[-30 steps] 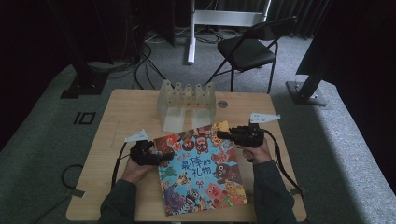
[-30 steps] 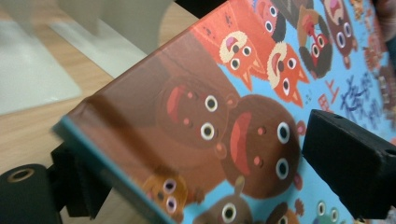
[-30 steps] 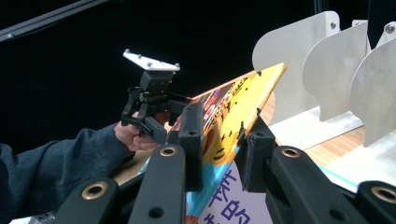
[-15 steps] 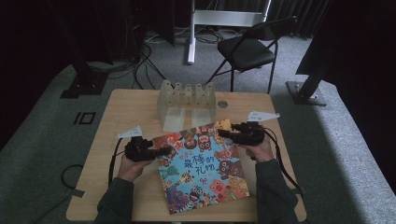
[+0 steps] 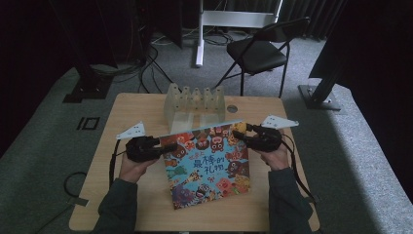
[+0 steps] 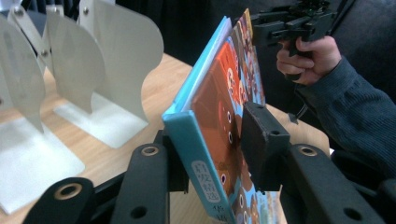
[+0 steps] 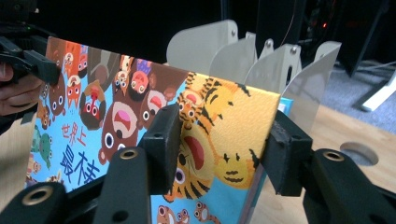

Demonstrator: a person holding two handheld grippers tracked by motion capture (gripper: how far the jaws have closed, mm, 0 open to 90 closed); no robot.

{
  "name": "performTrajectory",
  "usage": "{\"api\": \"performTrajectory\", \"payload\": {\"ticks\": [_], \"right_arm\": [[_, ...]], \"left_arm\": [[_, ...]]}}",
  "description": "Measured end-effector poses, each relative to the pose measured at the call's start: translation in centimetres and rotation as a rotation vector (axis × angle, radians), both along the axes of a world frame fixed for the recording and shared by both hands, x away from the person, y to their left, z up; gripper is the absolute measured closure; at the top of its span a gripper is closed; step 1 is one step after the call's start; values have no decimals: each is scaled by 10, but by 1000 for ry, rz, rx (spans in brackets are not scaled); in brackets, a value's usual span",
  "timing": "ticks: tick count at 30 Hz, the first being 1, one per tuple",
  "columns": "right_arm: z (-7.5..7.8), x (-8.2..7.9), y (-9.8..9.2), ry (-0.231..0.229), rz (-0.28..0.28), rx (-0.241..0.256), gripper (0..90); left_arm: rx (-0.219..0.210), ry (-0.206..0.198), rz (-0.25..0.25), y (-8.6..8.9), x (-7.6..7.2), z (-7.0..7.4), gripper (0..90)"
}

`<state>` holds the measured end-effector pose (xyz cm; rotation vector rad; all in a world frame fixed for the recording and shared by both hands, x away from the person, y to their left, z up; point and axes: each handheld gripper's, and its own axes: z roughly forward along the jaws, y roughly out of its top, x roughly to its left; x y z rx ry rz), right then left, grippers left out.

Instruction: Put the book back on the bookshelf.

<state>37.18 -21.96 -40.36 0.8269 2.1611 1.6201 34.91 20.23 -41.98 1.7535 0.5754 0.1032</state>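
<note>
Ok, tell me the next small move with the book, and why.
Probably tip the book further upright and ease it toward the rack. Both grippers, left and right, clamp its upper corners, its far edge is raised, and the rack's slots stand just beyond it.

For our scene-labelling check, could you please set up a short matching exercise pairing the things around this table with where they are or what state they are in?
Things:
1. picture book
2. divider rack
3. folding chair
4. left tool

Places or states:
A. on the floor beyond the table
B. shut on the book's spine edge
C. tilted up off the table, held at both sides
D. standing at the table's far edge

Pairs: 1-C, 2-D, 3-A, 4-B
</note>
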Motion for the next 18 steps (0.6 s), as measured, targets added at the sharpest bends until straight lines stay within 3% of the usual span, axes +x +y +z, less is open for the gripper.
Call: {"api": "performTrajectory", "payload": {"ticks": [5, 9, 15, 18], "right_arm": [[8, -4, -2, -48, -15, 34, 549], [14, -8, -2, -81, -24, 44, 540], [13, -10, -8, -86, -46, 38, 469], [8, -8, -14, -62, -55, 40, 447]], "left_arm": [[-13, -60, -8, 1, -3, 13, 706], [0, -121, -5, 1, -8, 23, 739], [22, -158, -6, 2, -13, 25, 754], [39, -175, 1, 2, -15, 25, 755]]}}
